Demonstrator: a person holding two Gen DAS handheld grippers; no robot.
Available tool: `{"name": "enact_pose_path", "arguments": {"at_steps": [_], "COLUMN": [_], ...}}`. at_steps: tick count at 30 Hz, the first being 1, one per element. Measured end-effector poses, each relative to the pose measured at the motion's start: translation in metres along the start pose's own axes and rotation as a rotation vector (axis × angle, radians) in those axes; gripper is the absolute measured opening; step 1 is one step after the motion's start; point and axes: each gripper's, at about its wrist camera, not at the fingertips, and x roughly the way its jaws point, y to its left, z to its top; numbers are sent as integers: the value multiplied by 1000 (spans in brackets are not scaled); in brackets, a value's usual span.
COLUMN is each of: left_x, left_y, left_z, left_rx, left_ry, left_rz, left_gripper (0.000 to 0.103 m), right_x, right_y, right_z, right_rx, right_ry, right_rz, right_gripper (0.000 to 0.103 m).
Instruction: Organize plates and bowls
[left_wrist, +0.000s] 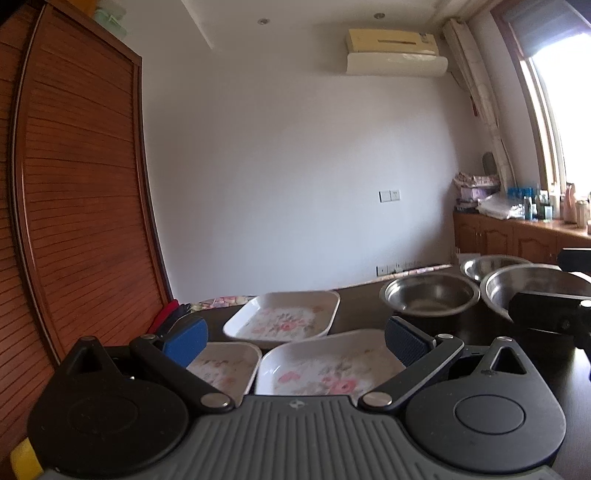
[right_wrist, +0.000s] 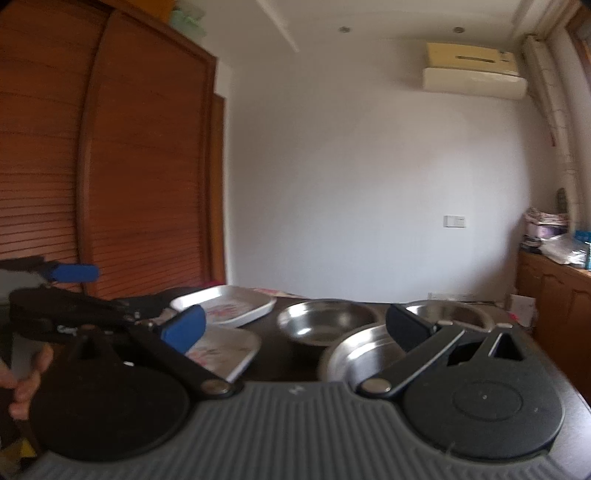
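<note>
Dark tabletop fills the lower frame. Wide open and empty, the left gripper has the nearest floral plate straight ahead at lower centre. Equally spread and empty, the right gripper faces the nearest steel bowl, lower right.

Left hand-held gripper, blue pads spread wide, above dark bench. Beyond it: three white square floral plates; right of them, three round steel bowls.
</note>
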Motion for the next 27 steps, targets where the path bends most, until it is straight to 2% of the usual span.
{"name": "enact_pose_path", "arguments": {"at_steps": [6, 15, 22, 27], "left_x": [-7, -20, -27, -29], "left_y": [19, 42, 58, 65], "left_z": [-12, -27, -37, -35], "left_rx": [16, 3, -17, -43], "left_ry": [41, 83, 121, 144], "left_rz": [20, 64, 44, 20], "left_gripper": [103, 103, 103, 103], "right_x": [-7, -10, -11, -11], "right_y": [13, 34, 40, 41], "right_z": [0, -3, -8, -10], "right_rx": [-1, -38, -55, -39], "right_ry": [10, 17, 39, 47], "right_rz": [69, 95, 97, 134], "right_gripper": [103, 103, 103, 103]}}
